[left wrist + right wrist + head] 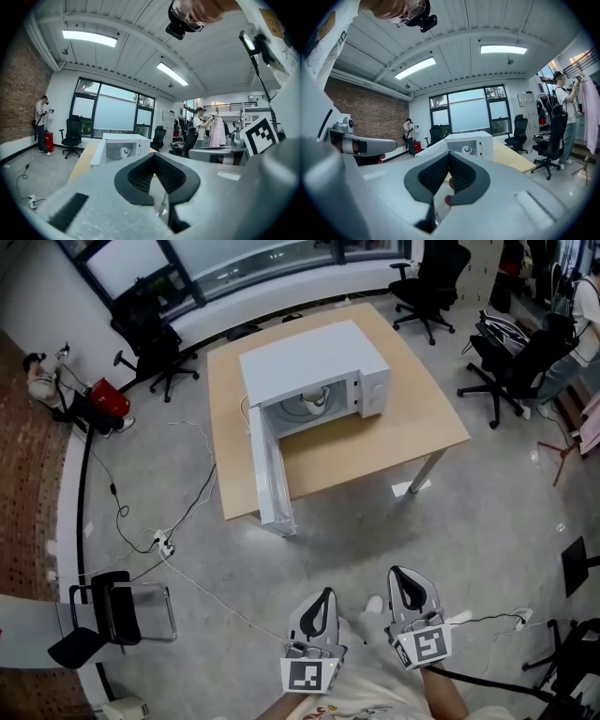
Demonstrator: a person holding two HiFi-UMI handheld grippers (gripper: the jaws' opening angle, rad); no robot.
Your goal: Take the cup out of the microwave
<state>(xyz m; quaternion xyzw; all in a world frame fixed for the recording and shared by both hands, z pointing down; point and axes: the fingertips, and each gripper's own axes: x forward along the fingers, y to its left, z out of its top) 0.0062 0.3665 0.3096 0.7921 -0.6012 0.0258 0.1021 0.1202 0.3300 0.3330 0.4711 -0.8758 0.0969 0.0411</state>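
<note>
Head view puts the cup inside the open microwave well ahead, in line with my left gripper, left of my right gripper, both clenched empty.

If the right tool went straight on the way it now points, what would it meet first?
Nothing close: open floor lies ahead of the right tool. Beyond that, probably the open microwave on the table, though depth is hard to judge.
</note>
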